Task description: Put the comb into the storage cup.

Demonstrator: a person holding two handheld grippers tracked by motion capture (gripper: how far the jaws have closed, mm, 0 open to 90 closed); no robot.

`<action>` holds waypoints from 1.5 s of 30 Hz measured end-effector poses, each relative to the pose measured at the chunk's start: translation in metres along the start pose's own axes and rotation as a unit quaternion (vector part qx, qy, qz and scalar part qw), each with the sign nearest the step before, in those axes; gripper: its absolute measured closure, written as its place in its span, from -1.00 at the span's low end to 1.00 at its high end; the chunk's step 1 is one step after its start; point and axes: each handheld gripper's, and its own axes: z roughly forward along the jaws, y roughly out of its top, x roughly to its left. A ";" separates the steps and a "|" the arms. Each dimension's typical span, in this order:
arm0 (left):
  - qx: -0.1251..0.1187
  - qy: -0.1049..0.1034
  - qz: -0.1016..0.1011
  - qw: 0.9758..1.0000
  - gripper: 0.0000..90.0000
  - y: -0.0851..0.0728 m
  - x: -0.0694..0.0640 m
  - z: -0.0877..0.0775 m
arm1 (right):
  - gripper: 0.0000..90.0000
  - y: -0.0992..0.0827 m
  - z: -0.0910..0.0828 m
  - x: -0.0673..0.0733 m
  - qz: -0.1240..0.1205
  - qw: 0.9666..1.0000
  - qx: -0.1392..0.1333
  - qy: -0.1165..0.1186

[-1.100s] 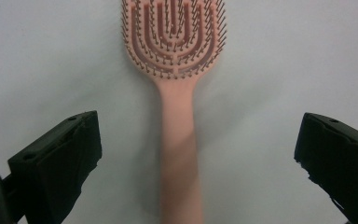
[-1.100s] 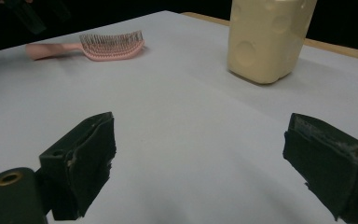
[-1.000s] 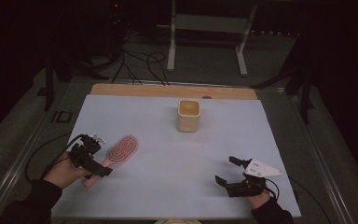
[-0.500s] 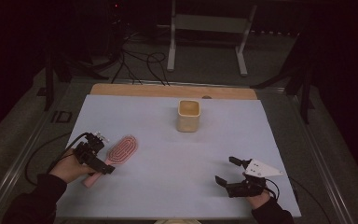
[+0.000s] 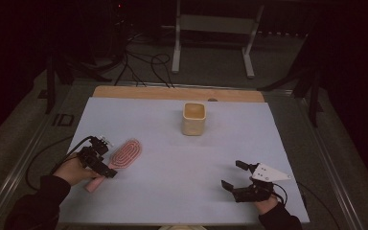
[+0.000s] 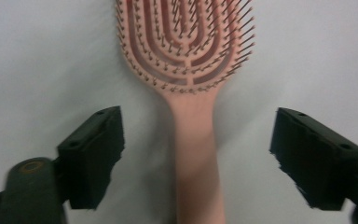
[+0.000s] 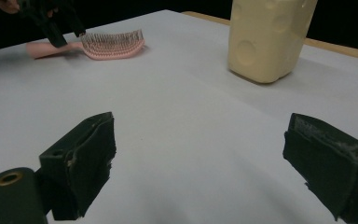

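Pink plastic is what your left gripper (image 5: 106, 168) straddles: the hairbrush (image 5: 120, 158) lies flat on the pale table sheet (image 5: 172, 163), in the lower left of the high view, bristles up, head pointing toward the upper right and handle running down toward your left hand (image 5: 74, 168). In the left gripper view the brush handle (image 6: 196, 154) rises from the bottom centre, between the two black jaws, with clear sheet showing on either side of it. Your jaws have just been closing, but the pads do not press on the handle yet; they stand fairly wide, one at the left edge of that view and one at the right.

Your right gripper (image 5: 234, 175) rests at the lower right of the high view, well apart from the brush, its jaws spread wide with nothing between them. In its own view the hairbrush (image 7: 107, 45) lies at the upper left under your left gripper (image 7: 56, 23), and the cream-coloured cup (image 7: 270, 37) stands at the upper right. In the high view that cup (image 5: 193, 119) sits upright just above the middle of the frame.
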 end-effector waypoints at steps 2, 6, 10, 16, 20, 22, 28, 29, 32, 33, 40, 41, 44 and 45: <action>0.004 -0.005 0.002 1.000 -0.50 0.001 0.000 0.002 | -0.80 0.000 0.000 0.000 -0.003 1.000 0.001 0.000; 0.014 0.000 0.006 1.000 -0.36 0.003 -0.001 0.004 | -0.80 0.000 0.000 0.000 -0.001 1.000 0.000 0.000; 0.019 0.007 0.002 1.000 -0.15 0.005 -0.001 0.006 | -0.80 0.000 0.000 0.001 -0.003 1.000 0.000 -0.001; 0.028 0.009 -0.002 1.000 0.02 0.007 -0.001 0.007 | -0.80 0.000 0.000 0.000 -0.002 1.000 -0.001 -0.001; 0.035 0.013 -0.003 0.999 0.11 0.008 -0.001 0.009 | -0.80 0.000 0.000 0.001 -0.004 1.000 0.002 -0.001; 0.032 0.015 -0.006 0.999 0.11 0.008 -0.001 0.010 | -0.80 0.000 0.000 0.001 -0.003 1.000 0.000 0.000; 0.039 0.025 -0.004 0.999 0.16 0.010 -0.003 0.014 | -0.80 0.001 0.000 0.001 -0.002 1.000 0.001 -0.001; 0.040 0.025 -0.003 0.999 0.24 0.010 -0.003 0.014 | -0.80 0.000 0.000 0.001 -0.006 1.000 0.003 -0.001; 0.042 0.026 -0.005 0.999 0.29 0.011 -0.004 0.015 | -0.80 0.000 0.000 0.001 -0.003 1.000 0.001 -0.001; 0.043 0.024 -0.002 0.999 0.30 0.011 -0.004 0.016 | -0.80 0.000 0.000 0.001 -0.002 1.000 0.001 0.000; 0.048 0.021 -0.008 0.999 0.46 0.013 -0.004 0.017 | -0.80 0.000 0.000 0.001 -0.005 1.000 0.004 -0.001; 0.048 0.020 -0.009 0.999 0.46 0.013 -0.003 0.017 | -0.80 0.000 0.000 0.001 -0.006 1.000 0.005 -0.001; 0.048 0.020 -0.013 0.999 0.48 0.012 -0.003 0.018 | -0.80 0.000 0.001 0.000 -0.001 1.000 0.003 0.000; 0.050 0.022 -0.019 0.998 0.50 0.013 -0.004 0.018 | -0.80 0.000 0.001 0.000 -0.006 1.000 0.005 0.000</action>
